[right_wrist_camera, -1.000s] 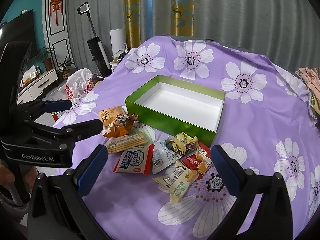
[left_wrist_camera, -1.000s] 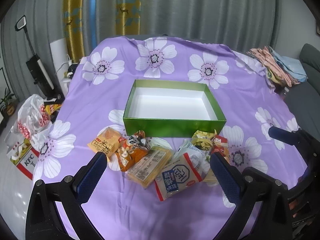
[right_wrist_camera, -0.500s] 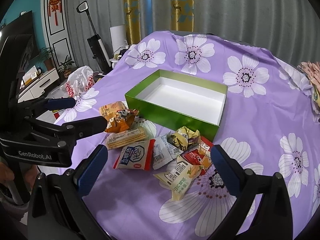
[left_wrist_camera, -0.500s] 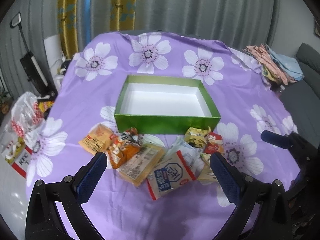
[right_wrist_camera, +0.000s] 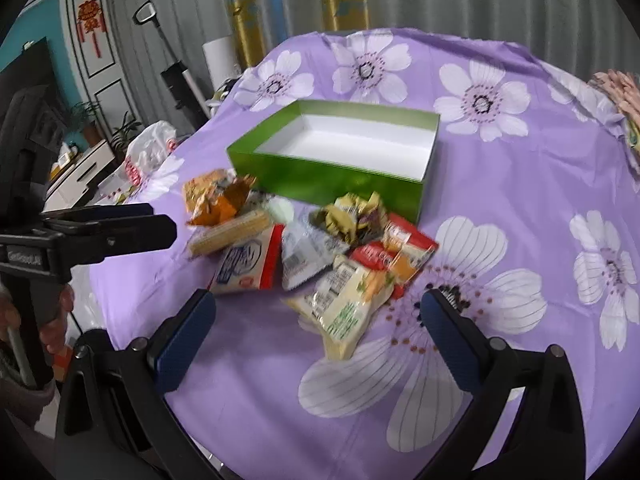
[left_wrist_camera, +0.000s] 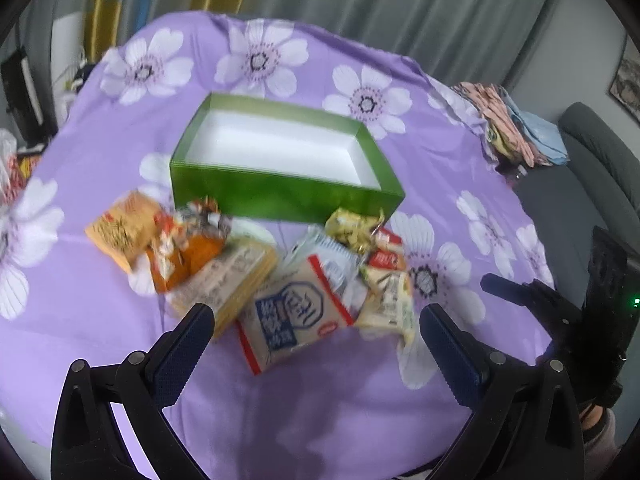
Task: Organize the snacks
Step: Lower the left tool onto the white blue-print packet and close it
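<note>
While both hover above the heap, the left gripper (left_wrist_camera: 316,336) and right gripper (right_wrist_camera: 318,320) stand wide open and empty. Directly ahead of the left lies the white-and-blue rectangular cracker packet (left_wrist_camera: 294,314), long axis slanting up to the right; the left is nearer. Beyond the snacks sits the empty green cardboard box (left_wrist_camera: 280,194).

Folded clothes (left_wrist_camera: 516,124) (pink and blue) lie on the purple floral tablecloth (left_wrist_camera: 440,168)
</note>
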